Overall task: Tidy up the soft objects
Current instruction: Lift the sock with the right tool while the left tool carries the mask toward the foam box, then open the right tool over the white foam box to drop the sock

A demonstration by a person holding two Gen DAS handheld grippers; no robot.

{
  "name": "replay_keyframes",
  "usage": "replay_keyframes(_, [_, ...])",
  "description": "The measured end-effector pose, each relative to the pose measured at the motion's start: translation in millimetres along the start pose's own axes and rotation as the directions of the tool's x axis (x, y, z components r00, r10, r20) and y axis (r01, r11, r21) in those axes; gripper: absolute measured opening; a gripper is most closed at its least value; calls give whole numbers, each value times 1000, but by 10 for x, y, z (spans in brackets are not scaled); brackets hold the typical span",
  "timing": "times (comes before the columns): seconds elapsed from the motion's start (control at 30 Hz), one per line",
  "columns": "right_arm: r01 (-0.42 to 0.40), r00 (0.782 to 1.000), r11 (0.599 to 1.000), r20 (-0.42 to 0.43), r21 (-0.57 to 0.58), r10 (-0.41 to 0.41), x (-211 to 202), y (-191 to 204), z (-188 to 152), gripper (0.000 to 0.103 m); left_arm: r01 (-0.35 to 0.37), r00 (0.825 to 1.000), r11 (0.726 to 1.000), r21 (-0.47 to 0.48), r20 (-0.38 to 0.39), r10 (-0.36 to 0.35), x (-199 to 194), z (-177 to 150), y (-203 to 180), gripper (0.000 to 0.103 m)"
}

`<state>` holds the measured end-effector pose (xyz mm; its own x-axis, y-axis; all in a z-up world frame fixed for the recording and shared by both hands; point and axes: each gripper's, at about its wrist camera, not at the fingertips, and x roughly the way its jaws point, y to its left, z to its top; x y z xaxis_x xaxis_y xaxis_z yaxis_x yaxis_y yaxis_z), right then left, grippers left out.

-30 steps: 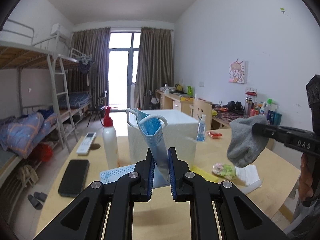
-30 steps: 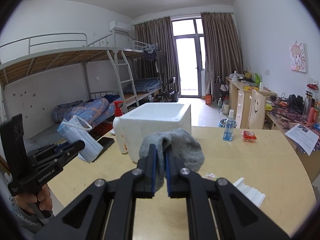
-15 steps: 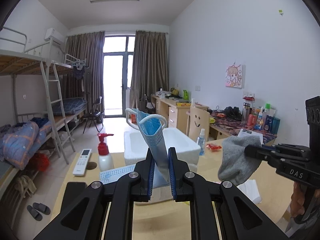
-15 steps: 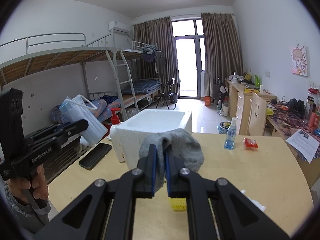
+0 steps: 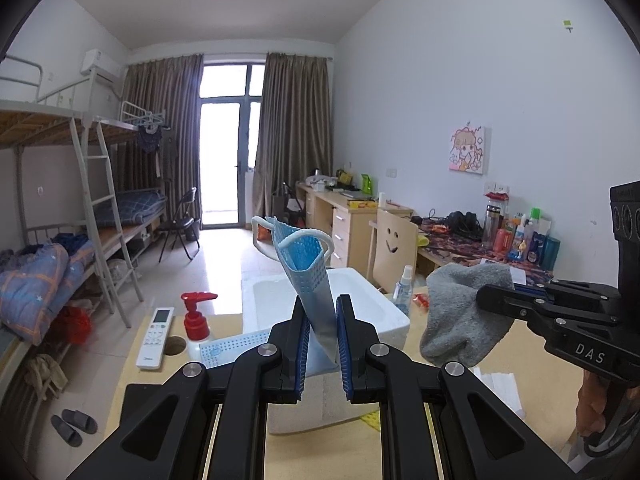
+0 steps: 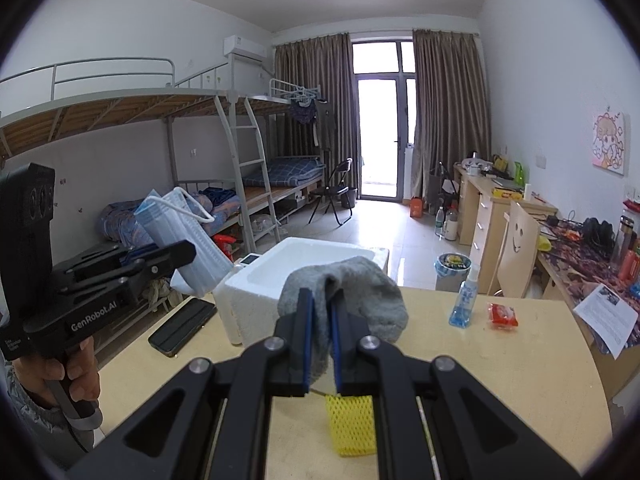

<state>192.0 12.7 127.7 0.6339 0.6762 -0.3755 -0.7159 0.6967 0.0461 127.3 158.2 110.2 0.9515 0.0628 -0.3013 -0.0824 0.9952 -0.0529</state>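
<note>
Judging from how things lie, I put the task at about its middle: both soft items are picked up and in the air, and neither is in the white foam box [image 6: 308, 264] yet, whose hollow looks bare as far as I can see into it.

Starting on the left, my left gripper [image 5: 322, 340] has its jaws pinching the lower part of a blue face mask [image 5: 308, 276], which stands up between the pads, folded lengthwise, its white ear loops curling over the top. From the right camera the same mask [image 6: 188, 248] hangs above the left edge of the table [image 6: 500, 364], just left of the box and near a black phone [image 6: 182, 326] lying flat below it.

In the middle sits the box, with a red-pump bottle [image 5: 196, 316] and a remote control [image 5: 156, 338] to its left (not soft, so I leave them alone).

To the right, my right gripper [image 6: 318, 340] has its jaws closed on a grey sock [image 6: 344, 300], a thick, fuzzy, bunched lump that droops over both sides of the pads, held just before the near wall of the box. Below it a yellow mesh sleeve [image 6: 352, 424] lies on the table; I guess it is soft too and remains to collect, along with dropping mask and sock into the box
</note>
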Motion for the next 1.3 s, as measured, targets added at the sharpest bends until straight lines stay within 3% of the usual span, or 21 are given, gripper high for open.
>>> replay_keyframes(0.53, [42,999,999,-11,-4,-42,312,-107,253,11,14,1000,1000,10,-13,-14,359,194,43,15])
replay_keyframes(1.3, [-40,997,998,-68,-42,37,955,-33,368,11,-57,998,998,7,-24,57,565,255,173,15])
